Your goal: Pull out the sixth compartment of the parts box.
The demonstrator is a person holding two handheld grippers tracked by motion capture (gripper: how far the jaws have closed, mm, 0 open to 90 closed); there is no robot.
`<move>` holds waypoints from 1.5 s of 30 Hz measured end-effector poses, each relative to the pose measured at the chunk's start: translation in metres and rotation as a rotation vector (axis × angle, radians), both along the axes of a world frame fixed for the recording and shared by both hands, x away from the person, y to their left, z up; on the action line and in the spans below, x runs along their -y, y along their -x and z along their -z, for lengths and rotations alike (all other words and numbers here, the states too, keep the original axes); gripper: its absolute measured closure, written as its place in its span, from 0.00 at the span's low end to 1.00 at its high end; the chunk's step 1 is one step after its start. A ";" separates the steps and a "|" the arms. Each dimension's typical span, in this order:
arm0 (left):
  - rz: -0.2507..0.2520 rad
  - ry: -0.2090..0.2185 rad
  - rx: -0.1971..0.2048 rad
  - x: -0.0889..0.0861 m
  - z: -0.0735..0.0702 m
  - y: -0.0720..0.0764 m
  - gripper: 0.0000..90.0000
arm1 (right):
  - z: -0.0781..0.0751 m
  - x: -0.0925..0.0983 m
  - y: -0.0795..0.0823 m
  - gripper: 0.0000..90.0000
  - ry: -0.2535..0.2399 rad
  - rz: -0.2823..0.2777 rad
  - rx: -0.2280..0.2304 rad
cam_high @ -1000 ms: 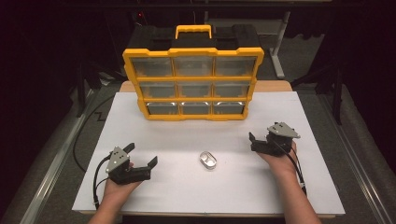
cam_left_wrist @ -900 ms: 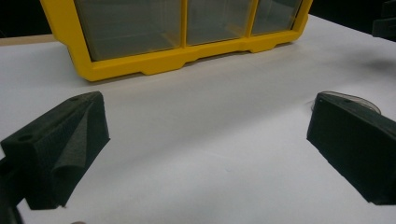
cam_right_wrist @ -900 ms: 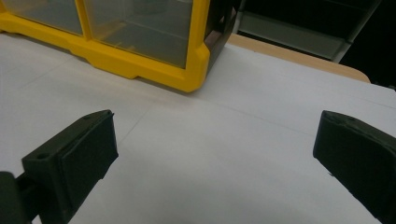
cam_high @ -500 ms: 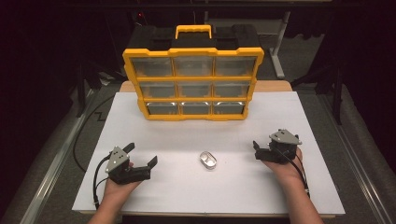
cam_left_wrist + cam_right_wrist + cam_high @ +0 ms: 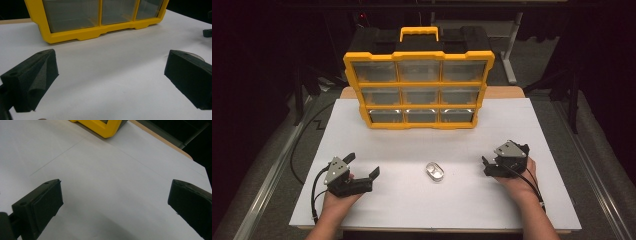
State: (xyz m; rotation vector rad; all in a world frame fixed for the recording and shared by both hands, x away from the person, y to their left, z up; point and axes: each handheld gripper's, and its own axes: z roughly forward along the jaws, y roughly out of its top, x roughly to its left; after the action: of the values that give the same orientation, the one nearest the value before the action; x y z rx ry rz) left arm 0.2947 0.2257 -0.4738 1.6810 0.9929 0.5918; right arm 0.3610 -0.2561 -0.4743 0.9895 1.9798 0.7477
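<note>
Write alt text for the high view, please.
A small clear oval container lies on a white table between two open hand-held grippers, the left gripper and the right gripper. Behind it stands a yellow organizer case with nine clear drawers.

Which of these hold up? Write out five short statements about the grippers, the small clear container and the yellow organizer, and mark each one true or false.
1. The left gripper has its jaws spread apart. True.
2. The right gripper is clamped on the small clear container. False: its jaws are open and hold nothing; the container lies apart from it on the white table surface.
3. The container lies between the two grippers in the high view. True.
4. The yellow organizer lies flat with its handle toward the person. False: it stands upright at the far side, handle on top.
5. The organizer's front shows nine clear drawers in three rows. True.
</note>
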 end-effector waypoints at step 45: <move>0.013 -0.007 0.006 0.001 0.000 0.000 0.00 | -0.007 -0.053 0.026 0.00 0.563 -0.168 0.173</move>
State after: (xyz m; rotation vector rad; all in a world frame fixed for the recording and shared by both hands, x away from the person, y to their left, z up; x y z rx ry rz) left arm 0.2946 0.2245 -0.4741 1.6893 0.9755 0.5921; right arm 0.3349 -0.2029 -0.4675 0.4151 1.9724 0.3117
